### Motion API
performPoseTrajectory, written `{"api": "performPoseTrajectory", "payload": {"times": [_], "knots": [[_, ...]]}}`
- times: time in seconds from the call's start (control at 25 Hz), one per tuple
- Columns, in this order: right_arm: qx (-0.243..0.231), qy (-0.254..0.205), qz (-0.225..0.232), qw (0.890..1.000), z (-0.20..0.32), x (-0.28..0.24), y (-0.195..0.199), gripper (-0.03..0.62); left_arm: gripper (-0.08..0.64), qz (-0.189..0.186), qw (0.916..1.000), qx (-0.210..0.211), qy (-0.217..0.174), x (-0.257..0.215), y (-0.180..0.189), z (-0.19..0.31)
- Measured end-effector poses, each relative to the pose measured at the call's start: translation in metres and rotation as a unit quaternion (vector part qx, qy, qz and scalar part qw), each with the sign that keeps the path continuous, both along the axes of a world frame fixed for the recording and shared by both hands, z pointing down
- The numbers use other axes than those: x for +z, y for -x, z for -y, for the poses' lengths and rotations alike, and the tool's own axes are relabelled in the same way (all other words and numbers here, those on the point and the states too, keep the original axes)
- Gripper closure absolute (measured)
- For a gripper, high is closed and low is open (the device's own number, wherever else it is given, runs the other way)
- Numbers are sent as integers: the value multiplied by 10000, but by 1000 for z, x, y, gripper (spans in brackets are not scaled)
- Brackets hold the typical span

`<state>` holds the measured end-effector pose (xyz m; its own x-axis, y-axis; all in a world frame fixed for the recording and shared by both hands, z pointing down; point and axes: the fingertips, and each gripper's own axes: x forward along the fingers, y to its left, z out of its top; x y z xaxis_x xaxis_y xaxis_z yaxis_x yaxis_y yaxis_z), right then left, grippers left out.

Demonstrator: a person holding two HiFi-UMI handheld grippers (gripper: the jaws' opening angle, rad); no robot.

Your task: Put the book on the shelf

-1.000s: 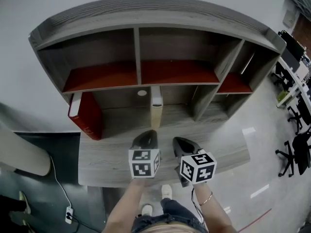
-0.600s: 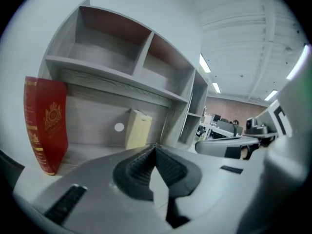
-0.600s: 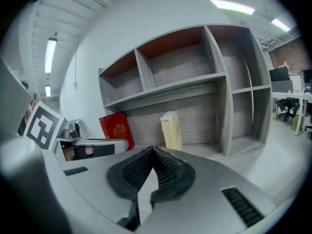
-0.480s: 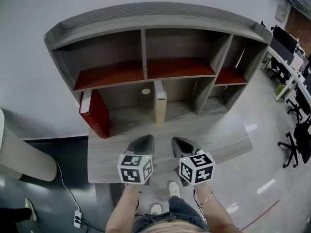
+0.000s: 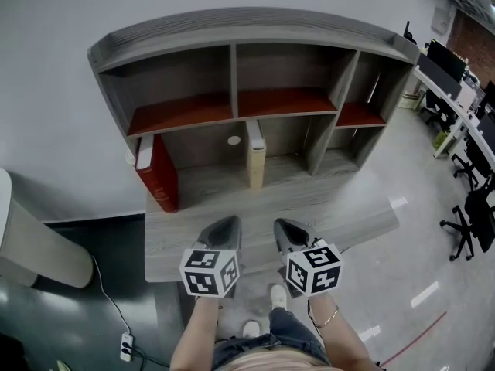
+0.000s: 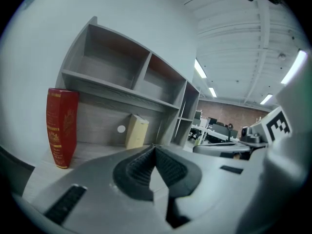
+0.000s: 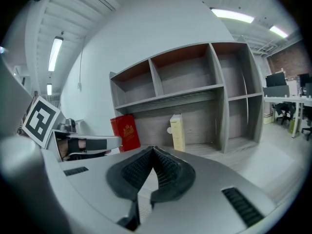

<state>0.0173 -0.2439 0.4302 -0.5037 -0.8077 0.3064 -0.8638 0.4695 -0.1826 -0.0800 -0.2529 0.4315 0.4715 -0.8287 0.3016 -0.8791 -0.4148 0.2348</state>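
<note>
A red book stands upright at the left end of the grey shelf unit's lower level, on the desk top. A cream book stands upright under the middle divider. My left gripper is shut and holds nothing. My right gripper is shut too, empty. Both hang side by side over the desk's front edge, well short of the books.
The wooden desk top stretches between the grippers and the shelf. A white cable and power strip lie on the floor at left. Office chairs and desks stand at the far right. A pale rounded object sits at the left edge.
Both grippers have drawn back from the shelf toward the desk's front edge, the left one further. The head view has shifted, so the shelf now sits further right.
</note>
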Motion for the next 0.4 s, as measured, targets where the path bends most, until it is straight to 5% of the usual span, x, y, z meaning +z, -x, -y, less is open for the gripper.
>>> {"api": "performPoseTrajectory", "payload": {"times": [0.4], "knots": [[70, -39, 112, 9999, -32, -2, 2, 584, 548, 145, 9999, 2, -40, -6, 2, -28]]}}
